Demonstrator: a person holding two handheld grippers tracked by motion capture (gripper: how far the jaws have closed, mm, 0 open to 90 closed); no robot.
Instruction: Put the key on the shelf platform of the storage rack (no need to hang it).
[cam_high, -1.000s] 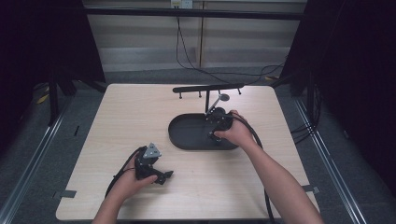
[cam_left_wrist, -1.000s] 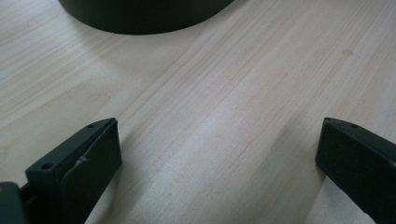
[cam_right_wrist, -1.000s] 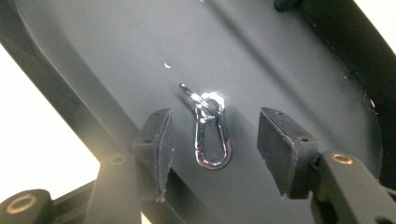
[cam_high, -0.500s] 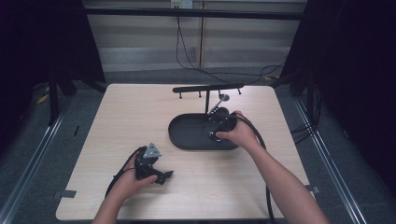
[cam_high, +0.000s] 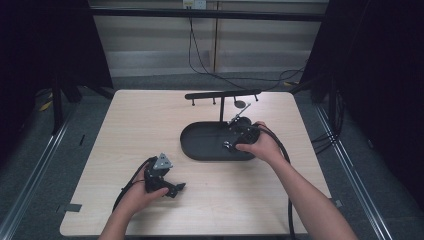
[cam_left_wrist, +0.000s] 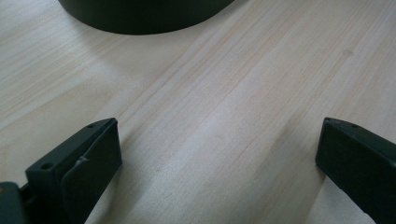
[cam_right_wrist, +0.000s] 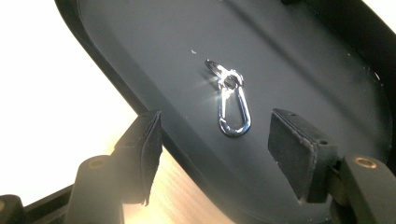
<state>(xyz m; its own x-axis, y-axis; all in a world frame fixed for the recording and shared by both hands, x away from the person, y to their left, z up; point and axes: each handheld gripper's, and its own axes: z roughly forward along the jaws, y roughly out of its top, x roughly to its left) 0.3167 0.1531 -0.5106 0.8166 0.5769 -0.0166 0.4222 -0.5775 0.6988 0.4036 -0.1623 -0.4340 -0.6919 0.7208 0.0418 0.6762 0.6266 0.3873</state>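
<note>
From the high view, the right gripper (cam_high: 239, 136) sits over the right end of the dark oval plastic tray (cam_high: 200, 145), held in the person's right hand (cam_high: 262, 146). The left gripper (cam_high: 167, 187) rests low on the pale wooden table (cam_high: 135, 120), well apart from the tray and nearer the person. A black bar stand on thin legs (cam_high: 222, 94) stands behind the tray. The right hand is by far the nearer to whatever lies in the tray; its jaw state cannot be told from here.

In the left gripper view, the jaws stand wide apart over bare wood with nothing between them, and the tray's dark curved wall (cam_left_wrist: 140, 18) lies ahead and to the upper left.

In the right gripper view, the jaws are spread, empty, and straddle the tray's near rim (cam_right_wrist: 187, 154). A small shiny silver metal carabiner clip (cam_right_wrist: 233, 109) with a ring at its far end lies flat on the tray floor, just ahead of the jaws and roughly centred between them. Its long axis runs nearly along the gripper's line of sight, so the jaws would likely close across its narrow width.

No brand, label or writing is readable in any view.
</note>
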